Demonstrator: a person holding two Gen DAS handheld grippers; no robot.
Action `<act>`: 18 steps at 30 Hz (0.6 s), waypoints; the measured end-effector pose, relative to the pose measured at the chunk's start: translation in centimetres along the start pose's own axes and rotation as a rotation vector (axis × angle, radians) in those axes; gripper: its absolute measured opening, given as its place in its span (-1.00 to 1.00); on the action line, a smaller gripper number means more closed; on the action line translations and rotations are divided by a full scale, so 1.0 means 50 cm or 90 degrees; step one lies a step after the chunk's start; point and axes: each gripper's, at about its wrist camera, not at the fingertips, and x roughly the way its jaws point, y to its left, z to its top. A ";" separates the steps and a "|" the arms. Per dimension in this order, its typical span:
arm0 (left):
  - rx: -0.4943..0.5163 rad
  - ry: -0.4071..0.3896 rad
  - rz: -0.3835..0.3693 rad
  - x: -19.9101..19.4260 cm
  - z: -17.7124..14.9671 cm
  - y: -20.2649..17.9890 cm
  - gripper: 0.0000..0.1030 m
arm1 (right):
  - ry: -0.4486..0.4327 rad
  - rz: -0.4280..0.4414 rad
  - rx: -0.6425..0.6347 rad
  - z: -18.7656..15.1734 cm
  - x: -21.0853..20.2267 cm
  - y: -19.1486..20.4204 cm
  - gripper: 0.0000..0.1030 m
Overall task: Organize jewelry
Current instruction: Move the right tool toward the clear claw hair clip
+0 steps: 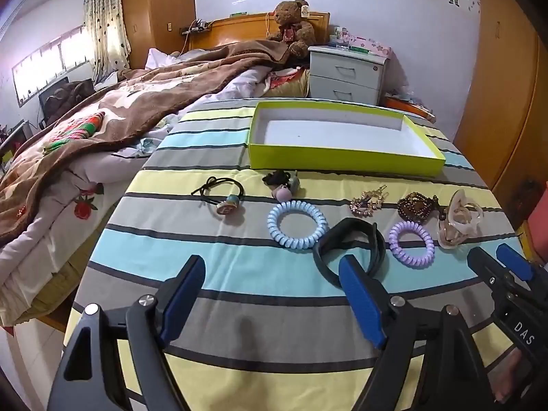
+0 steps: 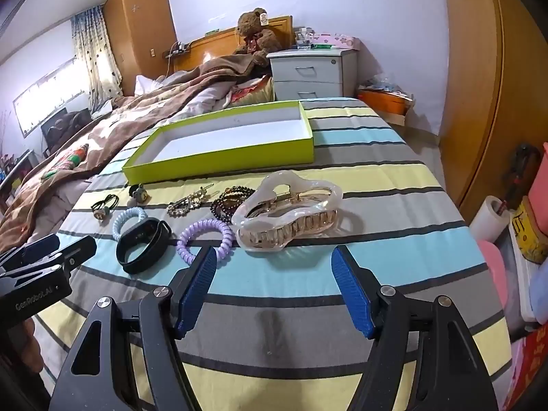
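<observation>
Pearly cream plastic with a gold-toned comb of teeth: a large hair claw clip [image 2: 291,210] lies on the striped surface [image 2: 394,205], straight ahead of the right gripper [image 2: 274,287] at twelve o'clock and near it. Its long axis runs across the view, from nine o'clock to three o'clock, so it lies broadside to the gripper's two blue pads. That gripper hangs with its jaws spread wide and nothing between them.

The left gripper [image 1: 270,294] is likewise spread wide and holding nothing. At its one o'clock, just beyond the right-hand pad, lies a black wristband [image 1: 349,250]; a pale blue coil hair tie [image 1: 297,224] sits at twelve o'clock, slightly farther off. From this gripper the claw clip [image 1: 459,219] is well off at two o'clock, so the right hand is plainly the nearer one to it.

An empty lime-green box [image 2: 219,150] with a white floor sits beyond the row of pieces, at eleven o'clock from the right gripper. Judging by the layout, the clip would have to travel forward and leftward to reach it. A lilac coil hair tie [image 2: 205,239] lies just beside the clip at its nine o'clock.
</observation>
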 end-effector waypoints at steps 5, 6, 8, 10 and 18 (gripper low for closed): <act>0.001 -0.005 -0.006 0.003 0.005 0.003 0.59 | -0.003 -0.008 -0.002 0.001 -0.004 0.001 0.36; 0.001 -0.006 -0.007 0.004 0.006 0.003 0.59 | -0.004 -0.010 -0.002 0.001 -0.006 0.000 0.36; 0.004 -0.005 -0.005 0.007 0.008 0.002 0.59 | -0.006 -0.012 0.000 0.002 -0.007 0.000 0.36; 0.004 -0.005 -0.007 0.009 0.009 0.004 0.59 | -0.005 -0.012 0.001 0.002 -0.007 0.000 0.36; 0.001 -0.006 -0.004 0.002 -0.003 0.005 0.59 | -0.004 -0.011 -0.001 0.002 -0.007 0.003 0.36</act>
